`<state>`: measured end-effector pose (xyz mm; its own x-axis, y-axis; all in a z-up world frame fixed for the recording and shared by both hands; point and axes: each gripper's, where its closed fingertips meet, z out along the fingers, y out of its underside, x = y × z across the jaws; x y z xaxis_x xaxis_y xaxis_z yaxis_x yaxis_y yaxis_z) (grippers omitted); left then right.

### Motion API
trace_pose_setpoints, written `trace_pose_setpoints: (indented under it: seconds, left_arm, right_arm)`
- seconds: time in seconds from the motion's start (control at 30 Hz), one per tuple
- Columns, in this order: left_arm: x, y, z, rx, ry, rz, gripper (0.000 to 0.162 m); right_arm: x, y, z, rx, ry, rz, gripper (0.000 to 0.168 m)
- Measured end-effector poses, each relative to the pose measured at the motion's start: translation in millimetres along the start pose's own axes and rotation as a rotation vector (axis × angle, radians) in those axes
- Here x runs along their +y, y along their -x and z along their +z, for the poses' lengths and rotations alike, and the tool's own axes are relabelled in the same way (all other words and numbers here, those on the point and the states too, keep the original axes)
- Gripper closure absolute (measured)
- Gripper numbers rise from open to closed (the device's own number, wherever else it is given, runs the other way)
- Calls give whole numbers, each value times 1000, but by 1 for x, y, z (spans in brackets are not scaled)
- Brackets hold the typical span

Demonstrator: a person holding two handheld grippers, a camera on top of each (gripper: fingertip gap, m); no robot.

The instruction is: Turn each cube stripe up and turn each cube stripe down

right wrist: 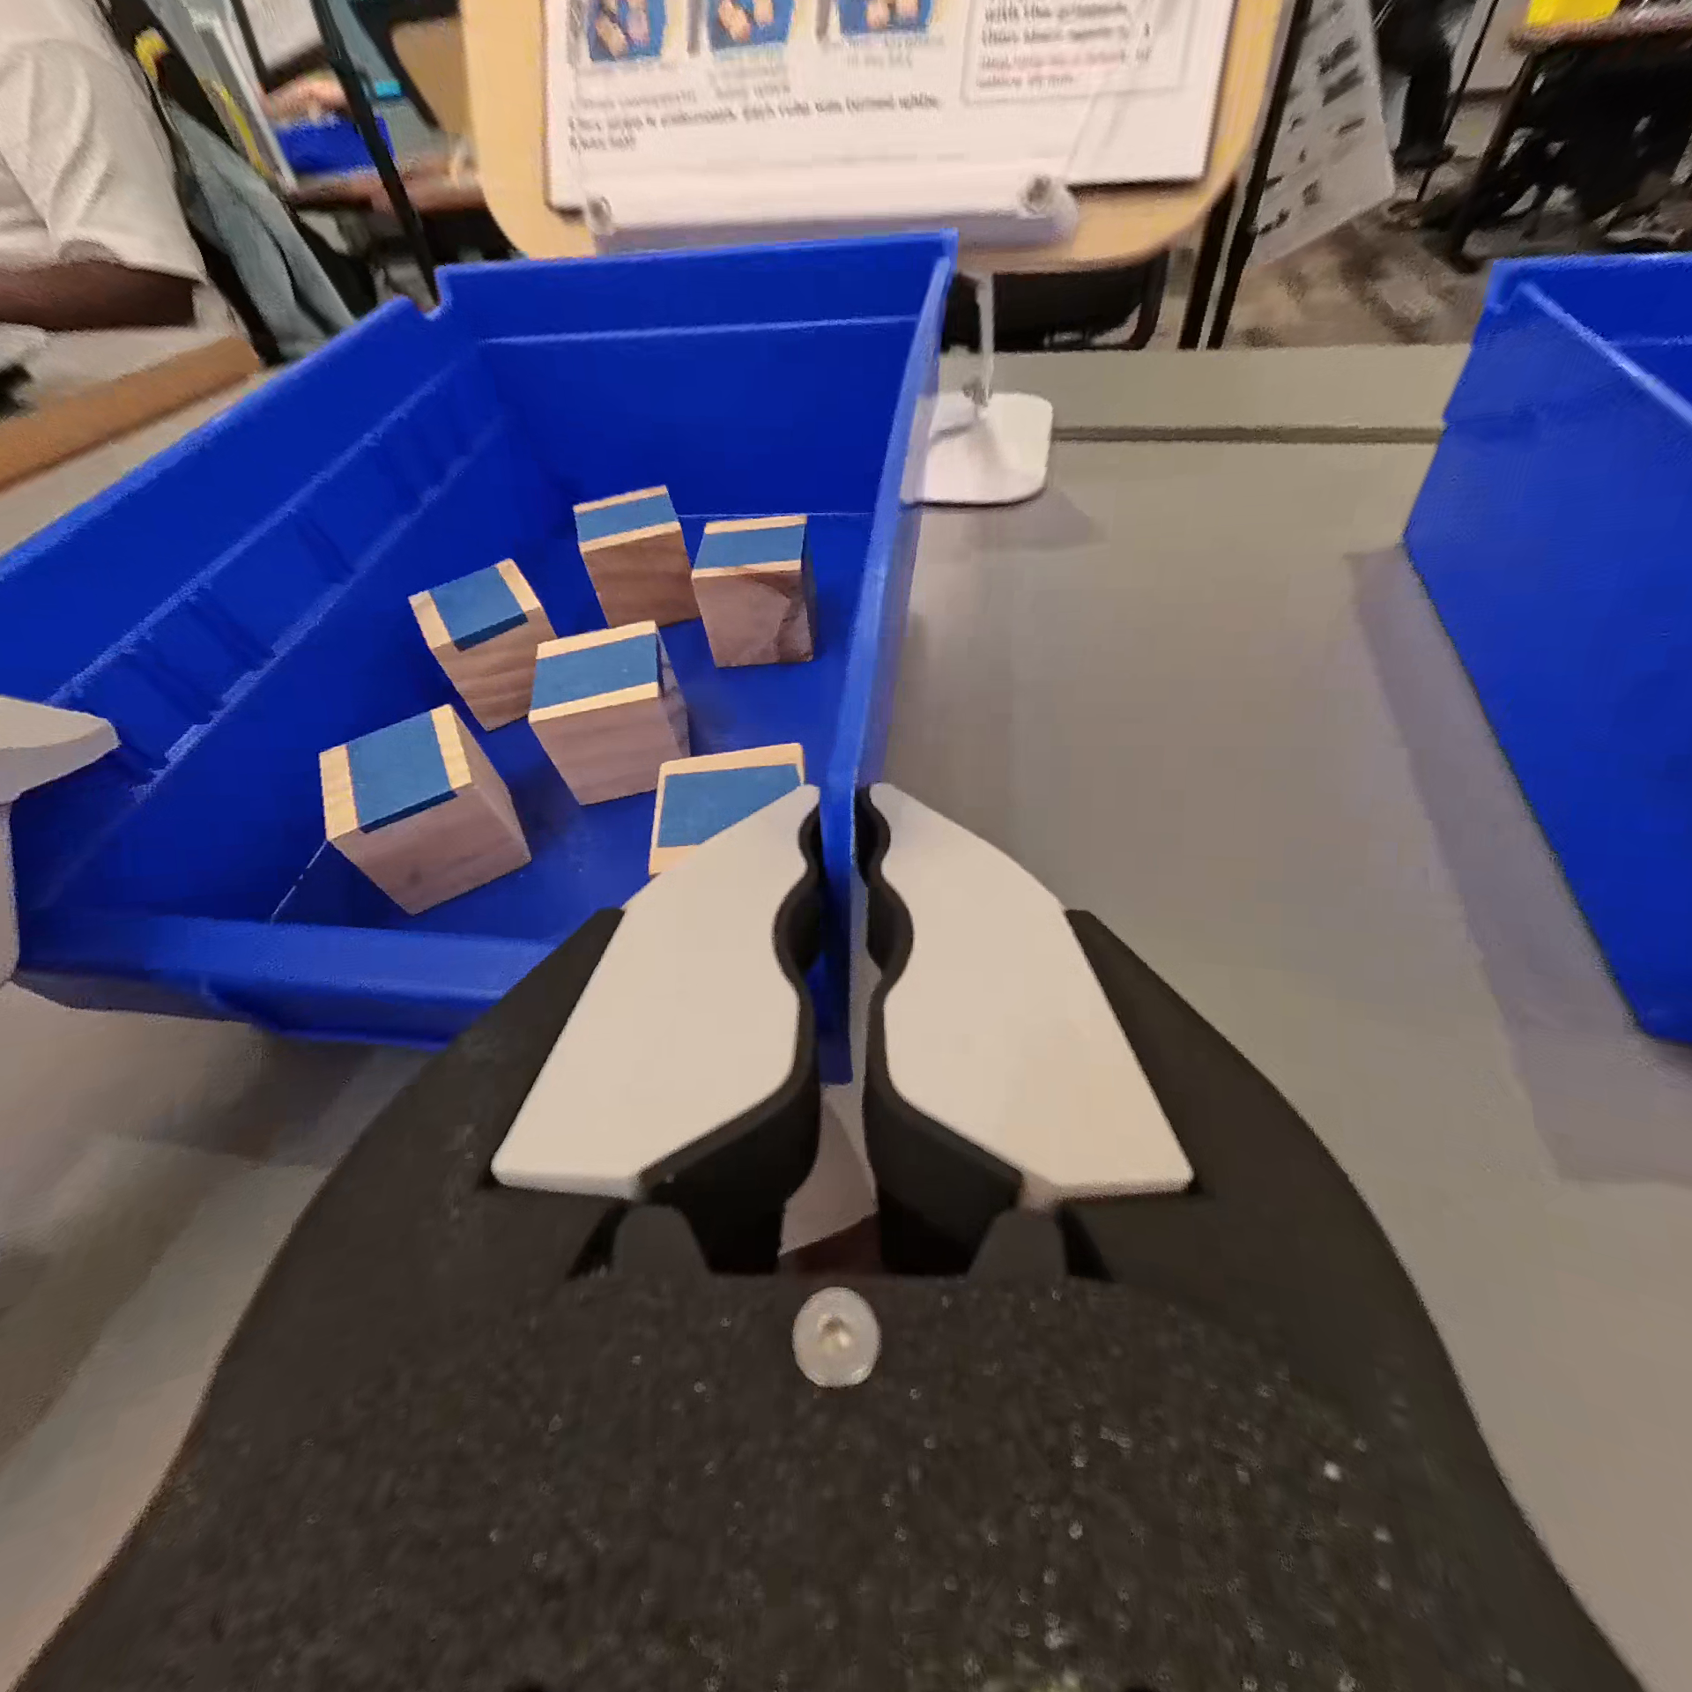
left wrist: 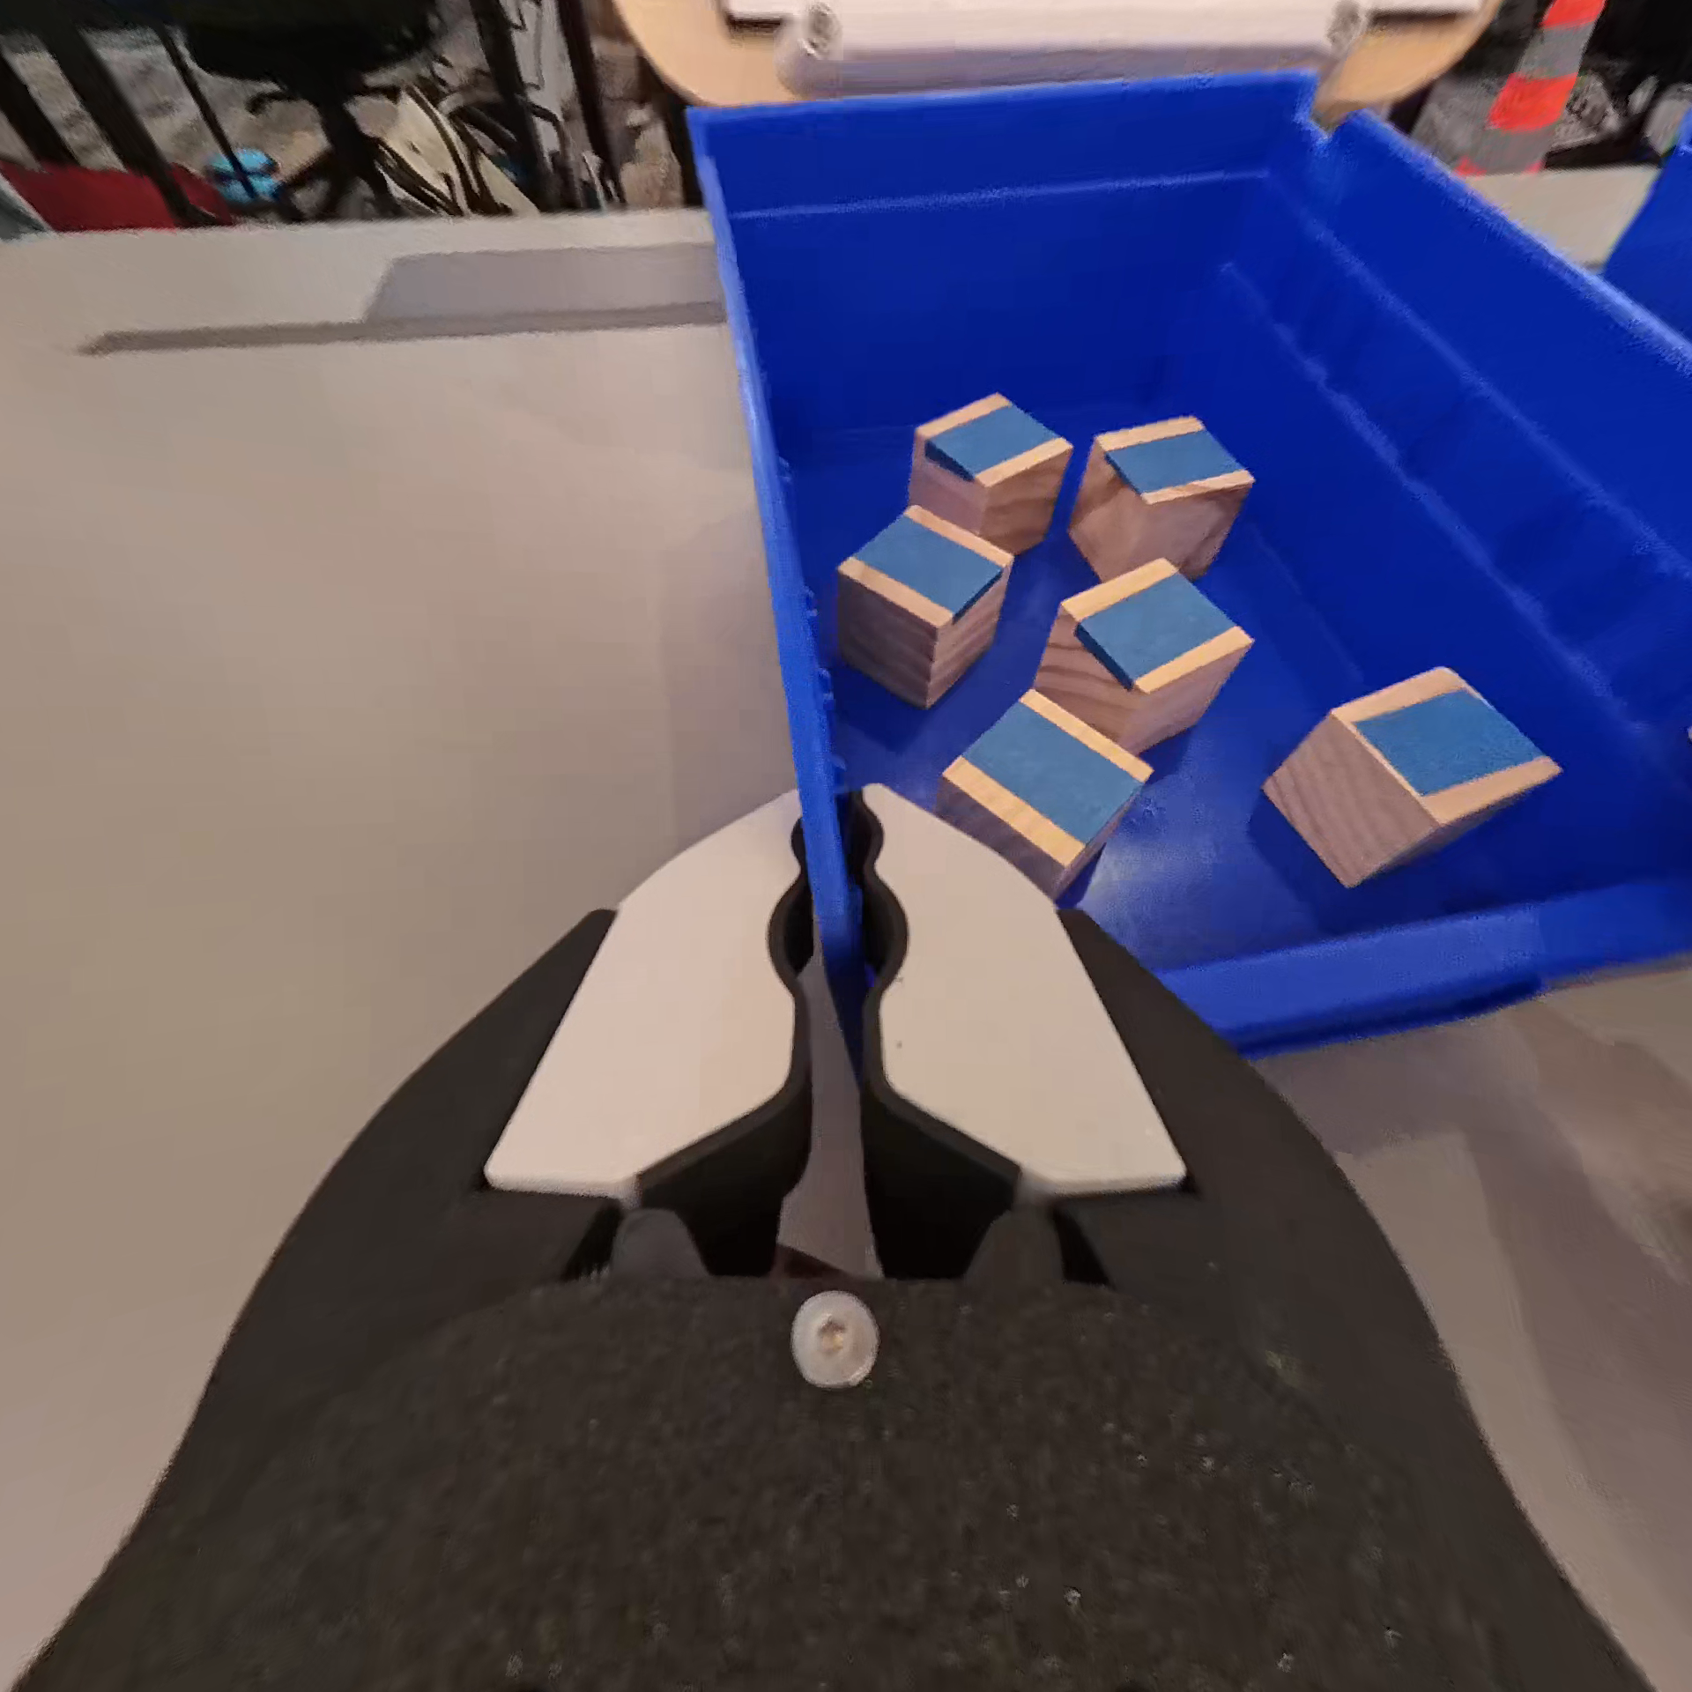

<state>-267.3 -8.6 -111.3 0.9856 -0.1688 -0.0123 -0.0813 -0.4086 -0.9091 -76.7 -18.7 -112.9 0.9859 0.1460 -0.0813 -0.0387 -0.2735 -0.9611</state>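
A deep blue plastic bin sits on the grey tabletop, and six small wooden cubes stand loose on its floor, each with a blue stripe of tape across the face that points up. Four of them cluster near the bin's left wall as the left wrist view shows it, one lies just inside the front corner, and one sits apart toward the right side, tilted on an edge. None of the cubes is held.

The left tool is clamped on the bin's left side wall near the front corner, one grey finger outside and one inside, the blue plastic pinched between the black pads. The right tool grips the opposite side wall in the same way; from its camera the nearest cube sits just beside the inner finger, partly hidden by it. A grey tip of the left tool shows at the far left edge of that view, over the other wall.

A second blue plastic bin stands well apart to the right on the tabletop; its contents are out of sight. Behind the first bin a white stand carries a printed instruction sheet on a rounded tan board. A person's sleeve shows in the background at the left.
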Motion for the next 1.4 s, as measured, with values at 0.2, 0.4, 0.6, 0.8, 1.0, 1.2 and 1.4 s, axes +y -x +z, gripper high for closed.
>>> trace_pose_setpoints:
  seconds: [0.2, 0.4, 0.6, 0.8, 1.0, 1.2, 1.4]
  left_arm:
    - [-33, 108, -13, -90, -91, 45, 159]
    - [-33, 217, -4, -98, -112, 34, 158]
    - [5, 259, 10, -57, 17, -86, 158]
    - [7, 264, 9, 15, -14, -163, 158]
    - [4, 273, 4, -58, -35, -207, 142]
    - [-58, 261, -68, -77, -281, -313, 112]
    - [-52, 118, -78, 251, -281, -210, 106]
  right_arm:
    - [-20, 102, 30, 7, -49, 1, 164]
    - [-19, 207, 68, -57, 8, -32, 162]
    - [9, 248, 82, -53, 86, -62, 161]
    - [10, 256, 84, -113, 93, 14, 158]
    - [6, 257, 71, -282, 127, 13, 127]
    - [7, 211, -4, -649, 331, -152, 105]
    - [-4, 49, -33, -416, 185, -363, 102]
